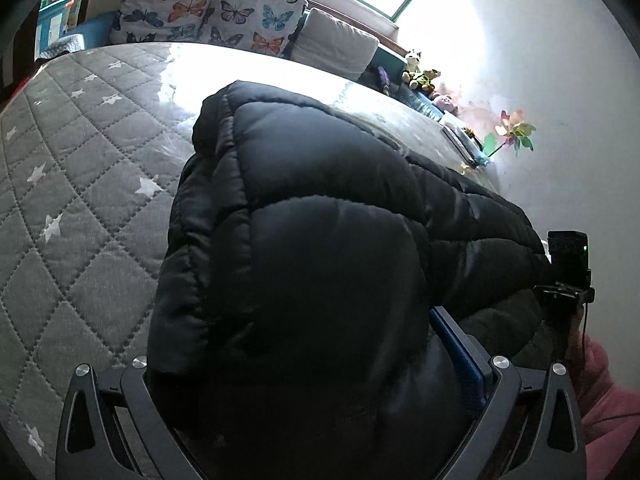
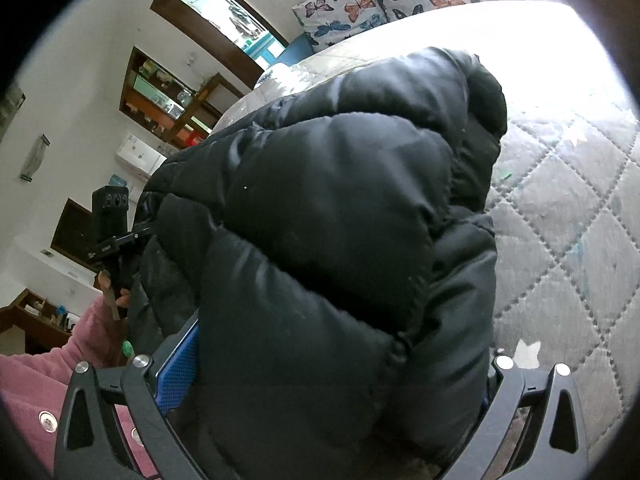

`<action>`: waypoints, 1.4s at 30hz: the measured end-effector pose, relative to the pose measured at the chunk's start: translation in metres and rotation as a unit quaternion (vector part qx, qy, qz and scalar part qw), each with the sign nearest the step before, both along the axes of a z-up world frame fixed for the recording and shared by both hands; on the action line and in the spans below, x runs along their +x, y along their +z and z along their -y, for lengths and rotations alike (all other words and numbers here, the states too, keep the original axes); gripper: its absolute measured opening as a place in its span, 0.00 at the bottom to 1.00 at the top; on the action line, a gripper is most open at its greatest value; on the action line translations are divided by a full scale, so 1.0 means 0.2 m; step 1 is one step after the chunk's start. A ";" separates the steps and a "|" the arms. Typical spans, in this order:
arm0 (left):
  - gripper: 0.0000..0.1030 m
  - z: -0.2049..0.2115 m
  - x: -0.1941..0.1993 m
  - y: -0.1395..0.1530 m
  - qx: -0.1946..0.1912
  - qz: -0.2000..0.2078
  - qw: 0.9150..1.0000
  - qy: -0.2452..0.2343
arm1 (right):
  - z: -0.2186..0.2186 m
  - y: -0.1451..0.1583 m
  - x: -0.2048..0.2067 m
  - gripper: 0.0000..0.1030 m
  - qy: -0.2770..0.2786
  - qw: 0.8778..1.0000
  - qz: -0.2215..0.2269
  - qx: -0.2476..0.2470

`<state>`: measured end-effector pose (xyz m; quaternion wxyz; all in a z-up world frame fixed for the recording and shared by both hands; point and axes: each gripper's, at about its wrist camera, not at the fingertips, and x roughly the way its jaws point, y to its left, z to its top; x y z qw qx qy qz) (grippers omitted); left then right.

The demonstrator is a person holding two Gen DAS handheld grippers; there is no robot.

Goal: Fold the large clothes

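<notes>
A black puffer jacket (image 1: pixel 320 208) lies in a thick bundle on the grey quilted bed (image 1: pixel 80 200). My left gripper (image 1: pixel 320 360) is shut on the near edge of the jacket, which fills the space between its fingers; one blue pad (image 1: pixel 460 348) shows. My right gripper (image 2: pixel 332 360) is shut on the same jacket (image 2: pixel 340 200) from the other side, with a blue pad (image 2: pixel 180 364) showing. Each view shows the other gripper's handle beside the jacket, in the left wrist view (image 1: pixel 568 272) and in the right wrist view (image 2: pixel 110 224). Fingertips are hidden by fabric.
Butterfly pillows (image 1: pixel 208 12) and a grey pillow (image 1: pixel 336 44) sit at the head of the bed. Soft toys (image 1: pixel 424 76) and a pinwheel (image 1: pixel 512 132) line the wall side. Shelves (image 2: pixel 168 96) stand beyond the bed. A pink sleeve (image 2: pixel 48 360) is near.
</notes>
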<state>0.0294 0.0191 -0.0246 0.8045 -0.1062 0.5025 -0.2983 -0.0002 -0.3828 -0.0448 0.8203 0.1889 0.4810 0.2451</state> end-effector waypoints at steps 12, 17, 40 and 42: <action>1.00 -0.10 0.02 -0.03 -0.020 -0.028 0.999 -0.010 | 0.03 0.01 0.02 1.00 -0.008 1.000 -0.027 0.013; 1.00 -0.12 0.04 -0.04 -0.024 -0.027 0.999 0.003 | 0.03 -0.02 0.02 1.00 -0.007 0.999 -0.031 0.016; 1.00 -0.09 0.07 0.07 -0.096 -0.059 0.993 0.044 | 0.01 0.11 0.10 1.00 -0.003 0.996 -0.048 0.073; 1.00 -0.08 0.08 0.12 -0.108 -0.056 0.992 0.043 | -0.01 0.16 0.10 1.00 0.000 0.997 -0.044 0.070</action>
